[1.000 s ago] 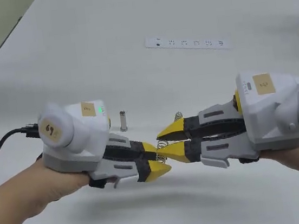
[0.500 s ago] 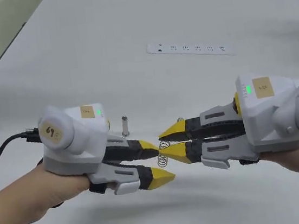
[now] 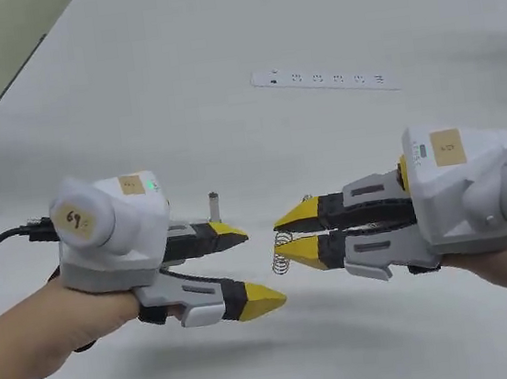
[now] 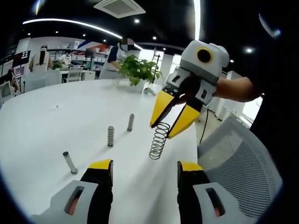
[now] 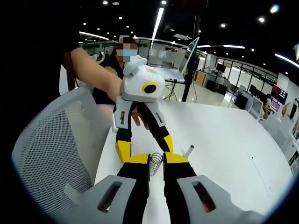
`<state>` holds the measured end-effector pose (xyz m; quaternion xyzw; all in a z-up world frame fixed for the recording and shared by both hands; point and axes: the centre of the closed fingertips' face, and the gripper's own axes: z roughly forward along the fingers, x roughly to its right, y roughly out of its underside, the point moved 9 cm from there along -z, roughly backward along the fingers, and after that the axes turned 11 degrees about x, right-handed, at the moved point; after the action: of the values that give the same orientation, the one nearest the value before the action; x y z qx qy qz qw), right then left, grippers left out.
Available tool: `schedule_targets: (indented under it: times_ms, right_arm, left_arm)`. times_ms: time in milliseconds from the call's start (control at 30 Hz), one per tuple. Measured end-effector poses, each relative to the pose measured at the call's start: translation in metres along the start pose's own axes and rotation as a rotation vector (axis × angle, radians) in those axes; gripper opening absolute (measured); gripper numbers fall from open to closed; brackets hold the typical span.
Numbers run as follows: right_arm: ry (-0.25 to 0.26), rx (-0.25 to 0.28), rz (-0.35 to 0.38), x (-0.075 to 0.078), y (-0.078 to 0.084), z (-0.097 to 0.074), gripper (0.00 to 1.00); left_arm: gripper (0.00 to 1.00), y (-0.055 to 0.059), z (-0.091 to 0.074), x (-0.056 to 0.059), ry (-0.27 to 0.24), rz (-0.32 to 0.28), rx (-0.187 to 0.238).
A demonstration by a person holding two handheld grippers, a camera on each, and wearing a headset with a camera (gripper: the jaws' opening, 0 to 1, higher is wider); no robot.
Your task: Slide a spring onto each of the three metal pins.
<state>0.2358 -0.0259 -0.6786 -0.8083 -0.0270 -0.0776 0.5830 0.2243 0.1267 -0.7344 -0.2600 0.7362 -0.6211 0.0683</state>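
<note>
The R claw was pressed together on one end of a spring. The rest of the spring hung free below the yellow tips. The L claw faced it, just beside, w/ its jaws spread wide & nothing in them. Both claws were up in the air over the white counter.

A bit further back on the counter stood a bare pin, upright, w/ no spring on it. In the left gripper view the bare pin was nearest. Behind it stood a 2nd pin & a 3rd pin, and both looked like they already had springs on. Far back lay a long white power strip.

What could go wrong:
- The spring was pinched at one end only, so it could swing or bend & miss the top of the bare pin.
- If the R claw let go too soon, the spring could bounce & roll away over the counter.
- A bump from a claw could tip the thin pin over, or hit the 2 done ones.
- The open L claw was very near the spring & could snag it.

Count: 2 claws, 3 pins (1 bare, prob. 2 w/ springs), 3 springs in all (1 in the R claw), 1 power strip.
</note>
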Motion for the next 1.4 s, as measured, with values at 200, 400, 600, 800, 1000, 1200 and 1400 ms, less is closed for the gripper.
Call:
schedule_targets:
  times_ms: [200, 400, 600, 800, 1000, 1200, 1400]
  right_arm:
    - [0.011, -0.019, -0.052, 0.001, 0.002, 0.000, 0.08]
    - [0.036, -0.006, -0.066, 0.003, 0.002, 0.001, 0.08]
    - [0.047, -0.010, -0.067, 0.007, 0.004, 0.003, 0.08]
    - [0.051, -0.017, -0.075, 0.009, 0.006, 0.004, 0.08]
    - [0.074, -0.014, -0.065, 0.014, 0.008, 0.005, 0.08]
    - [0.093, -0.022, -0.065, 0.019, 0.010, 0.009, 0.08]
    - [0.107, -0.021, -0.066, 0.029, 0.008, 0.017, 0.08]
  left_arm:
    - [0.58, 0.000, -0.011, -0.004, -0.051, -0.031, 0.028]
    - [0.66, 0.002, -0.028, -0.015, -0.138, -0.090, 0.065]
    - [0.81, 0.006, -0.045, -0.022, -0.224, -0.090, 0.070]
    - [0.92, 0.009, -0.056, -0.028, -0.286, -0.093, 0.098]
    - [0.98, 0.013, -0.065, -0.030, -0.317, -0.085, 0.113]
    - [0.98, 0.016, -0.073, -0.033, -0.335, -0.076, 0.106]
    - [0.98, 0.015, -0.077, -0.033, -0.346, -0.081, 0.117]
